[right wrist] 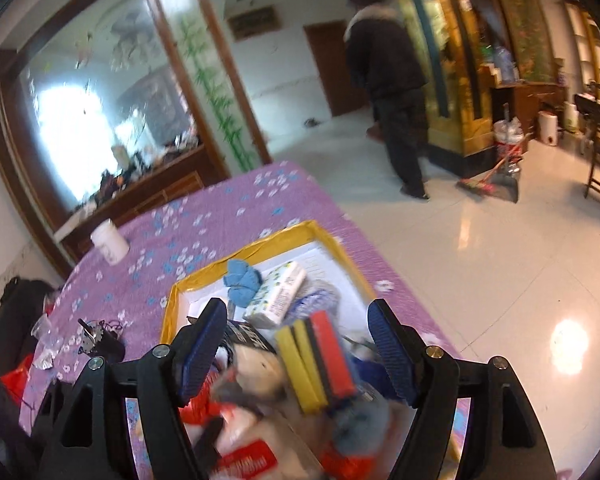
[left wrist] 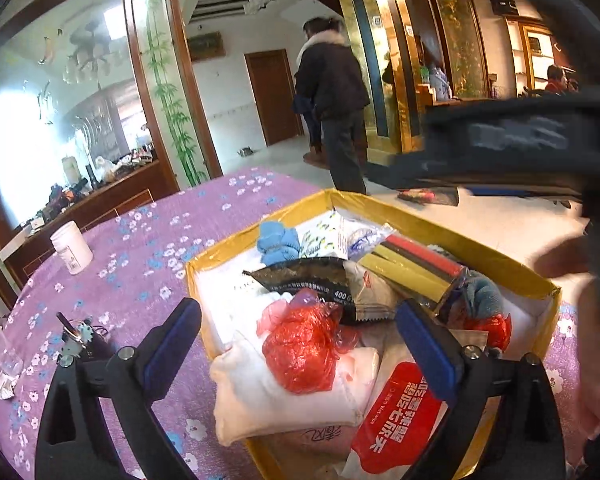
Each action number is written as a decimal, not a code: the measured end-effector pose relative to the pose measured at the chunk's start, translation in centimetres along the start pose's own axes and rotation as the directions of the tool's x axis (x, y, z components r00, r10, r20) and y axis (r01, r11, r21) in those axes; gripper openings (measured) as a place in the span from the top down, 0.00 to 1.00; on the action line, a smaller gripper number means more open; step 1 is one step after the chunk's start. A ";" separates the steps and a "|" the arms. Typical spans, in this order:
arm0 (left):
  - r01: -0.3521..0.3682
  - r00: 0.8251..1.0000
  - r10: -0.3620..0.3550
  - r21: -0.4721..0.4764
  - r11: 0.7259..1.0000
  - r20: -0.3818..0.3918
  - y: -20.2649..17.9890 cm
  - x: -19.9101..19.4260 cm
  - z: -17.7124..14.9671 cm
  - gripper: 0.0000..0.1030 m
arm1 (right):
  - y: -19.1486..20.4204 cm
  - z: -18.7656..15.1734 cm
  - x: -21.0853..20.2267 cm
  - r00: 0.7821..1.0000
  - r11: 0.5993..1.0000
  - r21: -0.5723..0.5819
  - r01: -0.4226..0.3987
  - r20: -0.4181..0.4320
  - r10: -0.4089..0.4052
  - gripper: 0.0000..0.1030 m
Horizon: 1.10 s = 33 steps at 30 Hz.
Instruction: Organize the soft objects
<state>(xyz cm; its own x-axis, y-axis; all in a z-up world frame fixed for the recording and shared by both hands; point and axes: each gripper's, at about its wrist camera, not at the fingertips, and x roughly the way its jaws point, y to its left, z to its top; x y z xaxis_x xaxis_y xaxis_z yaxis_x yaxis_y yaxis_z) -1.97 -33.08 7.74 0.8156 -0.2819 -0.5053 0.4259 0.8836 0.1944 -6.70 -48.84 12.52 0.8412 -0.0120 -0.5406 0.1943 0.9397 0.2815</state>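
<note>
A yellow-rimmed box [left wrist: 260, 220] on the purple flowered tablecloth [left wrist: 140, 248] holds soft items: a red plastic bag [left wrist: 300, 352], a white cloth [left wrist: 268, 396], a red wet-wipe pack [left wrist: 400, 412], a black packet [left wrist: 300, 280], a blue cloth [left wrist: 278, 240], a tissue pack [left wrist: 324, 236] and a sponge pack [left wrist: 416, 268]. My left gripper [left wrist: 300, 348] hangs open above the red bag, pads clear of it. My right gripper [right wrist: 298, 354] is open over the same box [right wrist: 260, 246], above the yellow, black and red sponge pack [right wrist: 316, 360]. The near contents are blurred in the right wrist view.
A white jar [left wrist: 72, 246] and a bunch of keys [left wrist: 76, 336] lie on the cloth left of the box. The table ends just behind the box, with tiled floor beyond. A person in a dark coat [left wrist: 332, 92] stands there; a broom and dustpan [right wrist: 496, 180] lean near a gold pillar.
</note>
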 end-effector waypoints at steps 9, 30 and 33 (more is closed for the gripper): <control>0.018 0.998 -0.021 -0.060 0.998 -0.063 1.8 -2.8 -1.9 0.02 | -0.5 -4.8 -6.7 0.994 0.997 -0.044 0.060 0.098 -0.055 0.11; 0.021 0.992 -0.055 -0.282 0.959 -0.114 7.5 -6.6 -7.6 0.00 | 3.9 -12.2 -9.7 0.986 0.989 -0.125 0.081 0.153 -0.061 0.09; -0.013 0.994 -0.018 -0.283 0.959 -0.107 7.9 -6.5 -7.4 0.00 | 4.0 -12.5 -9.2 0.987 0.987 -0.136 0.086 0.145 -0.066 0.09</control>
<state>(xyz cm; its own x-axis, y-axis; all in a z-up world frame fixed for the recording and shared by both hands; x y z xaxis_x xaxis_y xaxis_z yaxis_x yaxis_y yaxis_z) -6.81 -21.45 6.34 0.7613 -0.2566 -0.5955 0.2870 0.9569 -0.0455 -19.97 -40.72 8.75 0.8906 -0.1238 -0.4375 0.1958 0.9729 0.1232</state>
